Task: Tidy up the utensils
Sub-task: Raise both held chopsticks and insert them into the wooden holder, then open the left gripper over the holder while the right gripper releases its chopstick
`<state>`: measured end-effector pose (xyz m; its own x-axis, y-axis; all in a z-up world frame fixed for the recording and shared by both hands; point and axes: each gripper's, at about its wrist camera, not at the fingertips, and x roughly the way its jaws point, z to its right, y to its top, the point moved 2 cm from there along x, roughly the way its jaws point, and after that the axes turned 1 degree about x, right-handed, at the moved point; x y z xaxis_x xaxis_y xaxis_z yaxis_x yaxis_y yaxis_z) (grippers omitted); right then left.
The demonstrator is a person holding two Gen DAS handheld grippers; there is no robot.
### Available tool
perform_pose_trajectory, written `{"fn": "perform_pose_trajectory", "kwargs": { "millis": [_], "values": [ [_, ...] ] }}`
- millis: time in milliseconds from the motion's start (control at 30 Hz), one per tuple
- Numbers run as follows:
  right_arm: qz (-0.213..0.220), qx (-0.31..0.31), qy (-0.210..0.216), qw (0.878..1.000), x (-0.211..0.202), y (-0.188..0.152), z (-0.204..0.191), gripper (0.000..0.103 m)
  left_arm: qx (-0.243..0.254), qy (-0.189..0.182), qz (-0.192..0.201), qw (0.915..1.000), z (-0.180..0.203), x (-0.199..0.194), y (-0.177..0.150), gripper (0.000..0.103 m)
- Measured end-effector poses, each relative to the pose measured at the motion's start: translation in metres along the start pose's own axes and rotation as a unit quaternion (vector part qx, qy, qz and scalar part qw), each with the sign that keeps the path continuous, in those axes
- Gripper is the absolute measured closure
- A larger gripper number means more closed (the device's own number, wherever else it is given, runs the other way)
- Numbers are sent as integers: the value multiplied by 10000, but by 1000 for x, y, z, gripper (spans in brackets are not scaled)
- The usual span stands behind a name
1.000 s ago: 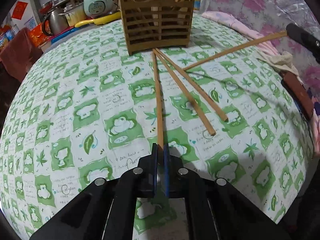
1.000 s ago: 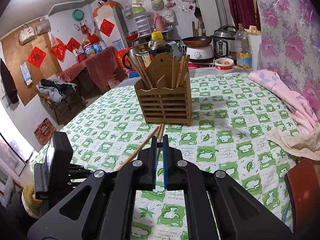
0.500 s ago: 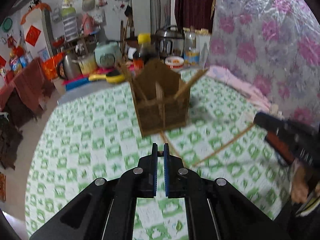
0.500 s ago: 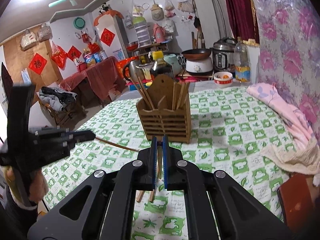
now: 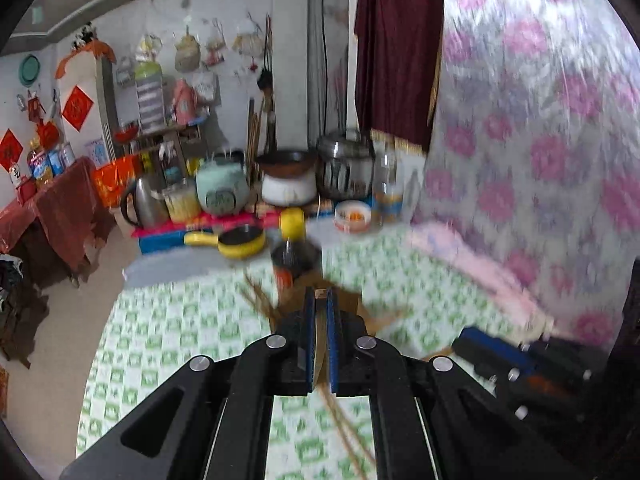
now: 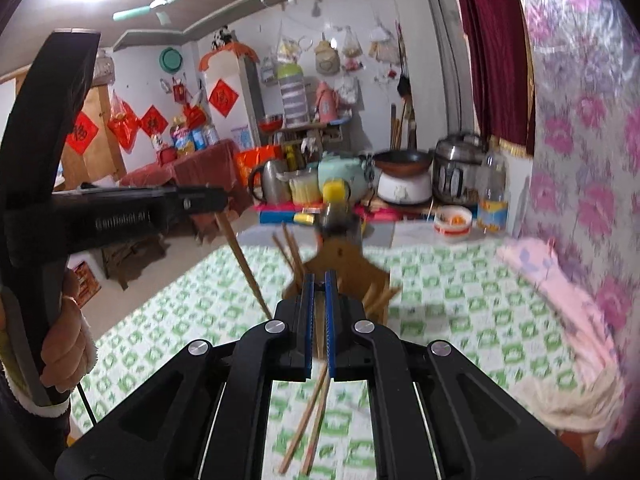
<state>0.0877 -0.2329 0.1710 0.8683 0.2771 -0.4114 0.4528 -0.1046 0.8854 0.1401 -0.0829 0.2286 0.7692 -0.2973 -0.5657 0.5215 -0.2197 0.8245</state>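
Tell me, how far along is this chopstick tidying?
Partly done. Several chopsticks already stand in the wooden holder. In hand: the left gripper is shut on one chopstick and the right gripper on a second chopstick, both held up before the holder. Left: those two must go in, then the two loose chopsticks lying on the green tablecloth.
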Motion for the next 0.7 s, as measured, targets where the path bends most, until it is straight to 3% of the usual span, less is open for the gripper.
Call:
{"fn": "perform_pose_trajectory", "kwargs": {
  "millis": [233, 333, 467, 533, 600, 700],
  "values": [
    [299, -46, -284, 9991, 25, 35, 0, 97, -169, 114, 403, 9990, -9, 32, 39, 97],
    [237, -15, -408, 9989, 48, 33, 6, 97, -390, 26, 199, 9990, -19, 67, 28, 97],
    [-261, 161, -523, 9982, 95, 11, 22, 96, -848, -110, -387, 9956, -39, 115, -8, 96],
    [-476, 313, -511, 9971, 108, 0, 30, 93, -956, -99, -633, 9934, -47, 129, -26, 82],
    [-420, 343, -469, 9974, 101, -4, 31, 92, -990, -29, -644, 9930, -54, 130, -35, 68],
    [-202, 281, -392, 9986, 78, -4, 28, 92, -1029, 78, -515, 9933, -62, 118, -43, 59]
  ]
}}
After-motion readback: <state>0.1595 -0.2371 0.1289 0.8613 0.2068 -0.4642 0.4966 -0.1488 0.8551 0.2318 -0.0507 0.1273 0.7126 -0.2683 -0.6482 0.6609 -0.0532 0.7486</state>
